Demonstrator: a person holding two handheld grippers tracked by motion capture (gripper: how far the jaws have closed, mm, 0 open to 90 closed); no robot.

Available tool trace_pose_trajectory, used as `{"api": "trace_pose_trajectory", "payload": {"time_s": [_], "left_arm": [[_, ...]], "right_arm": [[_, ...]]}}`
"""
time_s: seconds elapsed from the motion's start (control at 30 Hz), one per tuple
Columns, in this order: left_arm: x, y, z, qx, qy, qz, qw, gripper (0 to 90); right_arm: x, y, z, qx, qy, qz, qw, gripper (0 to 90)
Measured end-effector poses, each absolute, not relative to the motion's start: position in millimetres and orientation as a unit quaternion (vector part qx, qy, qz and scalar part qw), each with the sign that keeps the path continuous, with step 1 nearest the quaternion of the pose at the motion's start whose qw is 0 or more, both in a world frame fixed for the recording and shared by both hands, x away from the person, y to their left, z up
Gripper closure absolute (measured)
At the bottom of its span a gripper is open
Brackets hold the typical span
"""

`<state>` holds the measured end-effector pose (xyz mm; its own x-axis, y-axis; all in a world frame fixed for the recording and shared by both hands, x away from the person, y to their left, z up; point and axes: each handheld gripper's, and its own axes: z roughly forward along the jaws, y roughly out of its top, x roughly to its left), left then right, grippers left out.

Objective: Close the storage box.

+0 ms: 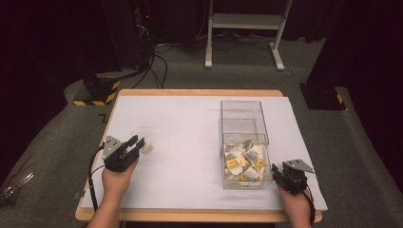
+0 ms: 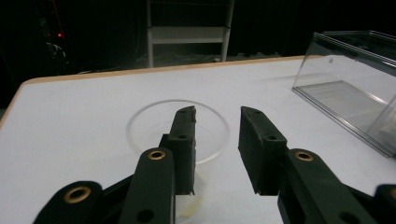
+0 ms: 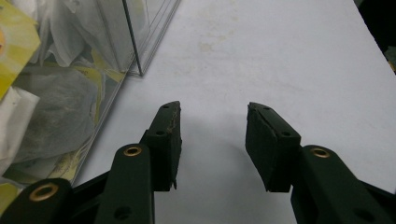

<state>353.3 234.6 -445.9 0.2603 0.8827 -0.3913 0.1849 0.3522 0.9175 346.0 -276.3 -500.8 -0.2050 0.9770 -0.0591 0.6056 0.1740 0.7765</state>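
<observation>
Clear-plastic cup: small round transparent plastic cup (image 1: 142, 137) stands upright on the white-covered counter (image 1: 190, 142), left half, just in front of the left claw (image 1: 135, 144); faint yellowish tint near its base.
Cup from the left gripper view: rim of the cup (image 2: 154, 109) is a thin see-through ring; one jaw of the left claw (image 2: 217, 122) sits over the rim and inside the mouth, the other outside the wall on the far side.
Left claw state: jaws parted, wall of the cup between them, not pinched; whether a pad touches the wall cannot be told.
Right claw: right claw (image 1: 275, 172) low on the counter at the near right corner of the clear rectangular acrylic box (image 1: 243, 142); jaws wide apart, nothing between them.
Right gripper view: right claw (image 3: 212, 121) over bare white cover, wall of the box (image 3: 140, 37) just beside it.
Box contents: near half of the box holds a heap of white and yellow sachets (image 1: 242, 162); far half looks bare.
Hard to make out: print on the sachets (image 3: 28, 93) is blurred, cut off at the frame edge; the cup base is hidden behind the jaws; cup walls nearly vanish against the cover.
</observation>
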Motion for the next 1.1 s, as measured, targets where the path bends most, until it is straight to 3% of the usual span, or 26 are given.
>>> {"api": "trace_pose_trajectory", "payload": {"time_s": [0.43,1.1], "left_arm": [[334.0,172.3,-464.2,0.549,0.515,0.215,0.622,55.7],[313.0,102.6,-485.7,0.618,0.471,0.159,0.61,50.3]], "right_arm": [[345.3,-278.9,-500.0,0.557,0.707,0.329,0.288,54.5],[343.5,-280.4,-498.4,0.547,0.718,0.336,0.269,53.7]]}}
